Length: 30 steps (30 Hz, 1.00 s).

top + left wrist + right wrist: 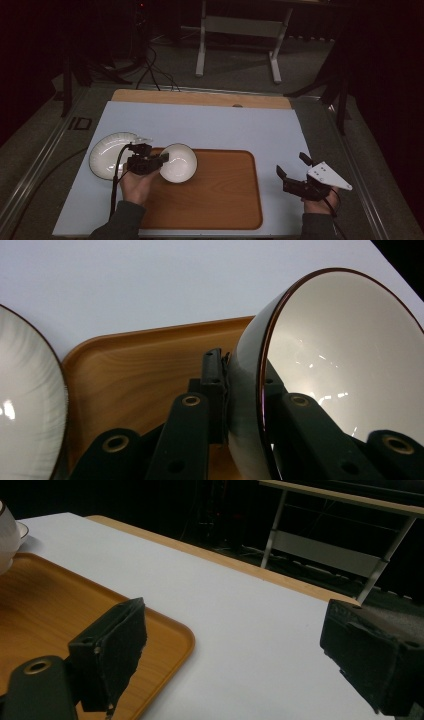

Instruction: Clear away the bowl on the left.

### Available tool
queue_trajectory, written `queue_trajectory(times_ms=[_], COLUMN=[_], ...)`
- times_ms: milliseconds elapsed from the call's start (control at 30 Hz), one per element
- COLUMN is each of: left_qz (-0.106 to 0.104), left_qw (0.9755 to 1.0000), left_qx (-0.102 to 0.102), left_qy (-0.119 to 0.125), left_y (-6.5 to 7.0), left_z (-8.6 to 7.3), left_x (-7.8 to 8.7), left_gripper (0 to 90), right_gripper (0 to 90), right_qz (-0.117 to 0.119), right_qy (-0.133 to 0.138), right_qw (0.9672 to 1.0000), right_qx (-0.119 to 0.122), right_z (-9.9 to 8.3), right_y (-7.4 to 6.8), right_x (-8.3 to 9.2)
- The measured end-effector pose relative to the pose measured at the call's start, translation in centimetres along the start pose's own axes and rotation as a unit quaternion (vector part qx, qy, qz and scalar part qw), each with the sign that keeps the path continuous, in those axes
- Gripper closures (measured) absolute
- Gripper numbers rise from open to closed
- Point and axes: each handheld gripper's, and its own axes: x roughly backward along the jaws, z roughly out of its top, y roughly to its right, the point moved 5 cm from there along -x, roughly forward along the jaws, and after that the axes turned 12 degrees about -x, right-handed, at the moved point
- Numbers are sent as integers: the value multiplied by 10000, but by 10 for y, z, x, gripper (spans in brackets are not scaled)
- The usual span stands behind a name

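The surface (210, 125) is a pale blue-white sheet with a strip of bare wood along its far edge. On its near half lies 1 wooden tray (220, 200) with rounded corners. At the tray's left, resting on the sheet, is 1 white ribbed plate (102, 155) with a dark rim. Just beside it, over the tray's far left corner, is 1 white bowl (179, 162) with a dark rim, tilted onto its side so its opening faces away from my left hand.

My left gripper (150, 161) has its jaws clamped on the bowl's rim: in the left gripper view, 1 jaw sits inside the bowl (345, 355) and 1 against its outer wall.

My right gripper (295, 172) is off the tray's right edge, above the sheet, well apart from the bowl. Its jaws stand wide apart with nothing between them.
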Motion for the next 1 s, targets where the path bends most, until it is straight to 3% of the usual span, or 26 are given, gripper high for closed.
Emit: queue_trajectory(times_ms=[1000], left_qz=[-329], left_qw=[9989], left_qx=[-230], left_qy=[-260], left_y=[28], left_z=[-5], left_x=[-17], left_gripper=[817], right_gripper=[111], right_qz=[11], right_qy=[28], right_qw=[10000], right_qx=[21], right_z=[1], right_y=[1], right_x=[0])
